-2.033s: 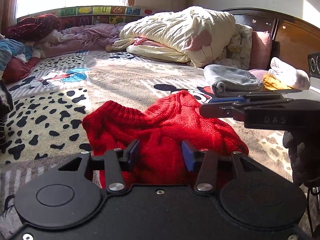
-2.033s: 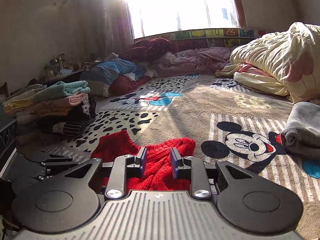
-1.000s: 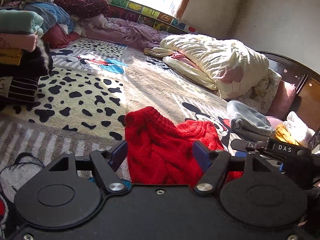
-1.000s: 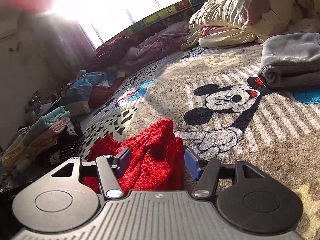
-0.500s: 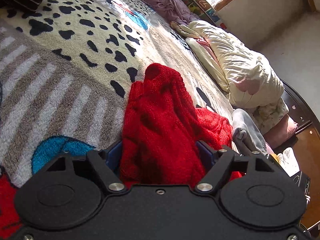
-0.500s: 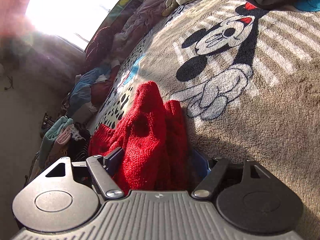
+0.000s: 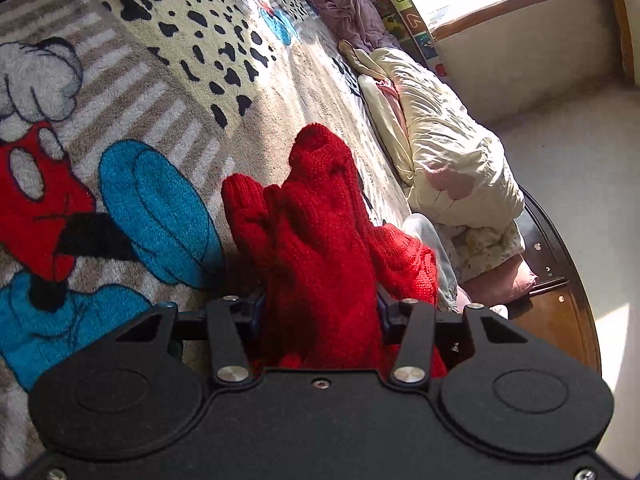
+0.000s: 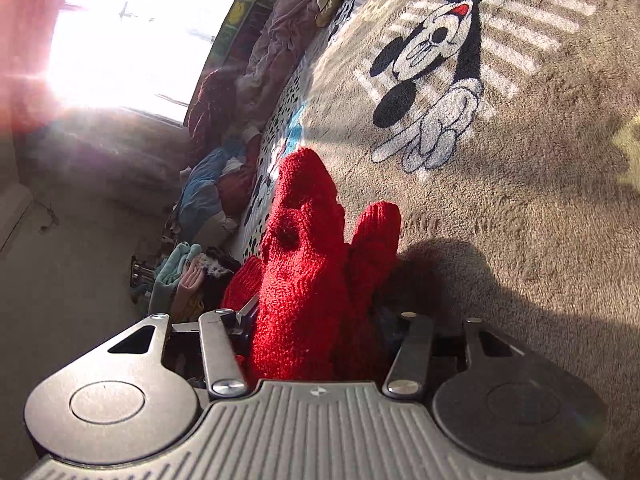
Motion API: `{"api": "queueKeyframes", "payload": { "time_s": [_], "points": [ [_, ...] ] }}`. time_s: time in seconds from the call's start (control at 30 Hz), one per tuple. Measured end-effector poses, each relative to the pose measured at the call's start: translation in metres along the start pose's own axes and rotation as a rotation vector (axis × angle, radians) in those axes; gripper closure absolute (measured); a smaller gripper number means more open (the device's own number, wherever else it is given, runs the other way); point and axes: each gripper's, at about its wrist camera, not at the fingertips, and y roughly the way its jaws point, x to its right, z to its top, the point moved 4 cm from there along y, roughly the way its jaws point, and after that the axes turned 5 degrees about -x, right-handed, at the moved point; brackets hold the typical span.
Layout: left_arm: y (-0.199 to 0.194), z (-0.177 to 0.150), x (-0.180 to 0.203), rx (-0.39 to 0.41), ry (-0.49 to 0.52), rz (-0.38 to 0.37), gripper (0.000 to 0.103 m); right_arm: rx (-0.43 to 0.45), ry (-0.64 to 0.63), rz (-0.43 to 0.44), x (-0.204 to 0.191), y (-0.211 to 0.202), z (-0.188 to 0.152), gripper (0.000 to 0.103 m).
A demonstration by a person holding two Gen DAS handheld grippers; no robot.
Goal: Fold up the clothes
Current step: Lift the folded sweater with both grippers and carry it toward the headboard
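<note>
A red knitted sweater (image 7: 316, 240) lies bunched on the patterned bed blanket (image 7: 160, 92). In the left wrist view my left gripper (image 7: 320, 312) has its jaws wide apart, and the sweater's bulk fills the gap between them. In the right wrist view the same sweater (image 8: 304, 264) fills the gap of my right gripper (image 8: 320, 320), whose jaws also stand wide. The fingertips of both grippers are hidden by the knit, so I cannot tell whether they press the fabric.
A cream duvet (image 7: 448, 148) and a folded grey garment (image 7: 432, 248) lie toward the wooden headboard (image 7: 560, 280). A stack of folded clothes (image 8: 180, 280) sits at the bed's side. Crumpled purple bedding (image 8: 280, 40) lies under the window.
Both grippers have opened wider, tilted sideways and pushed down into the sweater. The knit now fills both gaps and is bunched up higher than before.
</note>
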Motion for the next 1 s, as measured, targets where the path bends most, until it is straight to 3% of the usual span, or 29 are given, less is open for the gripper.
{"api": "queueKeyframes", "payload": {
  "time_s": [0.07, 0.13, 0.17, 0.2, 0.37, 0.43, 0.57, 0.6, 0.7, 1.0],
  "points": [
    [-0.006, -0.021, -0.016, -0.028, 0.016, 0.034, 0.041, -0.002, -0.032, -0.005, -0.008, -0.024, -0.021, 0.048],
    [-0.002, -0.034, -0.040, -0.047, 0.034, 0.055, 0.036, -0.011, -0.113, -0.122, 0.006, -0.031, -0.044, 0.027],
    [-0.005, -0.038, -0.048, -0.044, 0.036, 0.046, 0.036, -0.014, -0.151, -0.169, 0.016, -0.031, -0.051, 0.025],
    [-0.013, -0.040, -0.049, -0.035, 0.037, 0.032, 0.035, -0.017, -0.189, -0.214, 0.025, -0.032, -0.058, 0.031],
    [-0.027, -0.050, -0.053, -0.019, 0.035, 0.009, 0.030, 0.042, -0.213, -0.164, 0.017, -0.059, -0.071, 0.026],
    [-0.022, -0.051, -0.054, -0.002, 0.036, 0.007, 0.031, 0.019, -0.180, -0.140, 0.027, -0.051, -0.075, 0.025],
    [-0.014, -0.057, -0.044, 0.022, 0.002, 0.015, 0.052, 0.065, -0.175, -0.097, 0.033, -0.039, -0.079, 0.033],
    [-0.015, -0.057, -0.038, 0.023, 0.007, 0.019, 0.055, 0.048, -0.134, -0.070, 0.034, -0.033, -0.078, 0.042],
    [-0.023, -0.056, -0.008, 0.012, 0.038, -0.003, 0.056, 0.057, -0.082, -0.043, 0.029, -0.040, -0.075, 0.049],
    [-0.004, -0.045, 0.117, -0.026, 0.144, -0.170, 0.056, 0.260, -0.062, 0.092, -0.019, -0.136, -0.026, 0.049]
  ]
}}
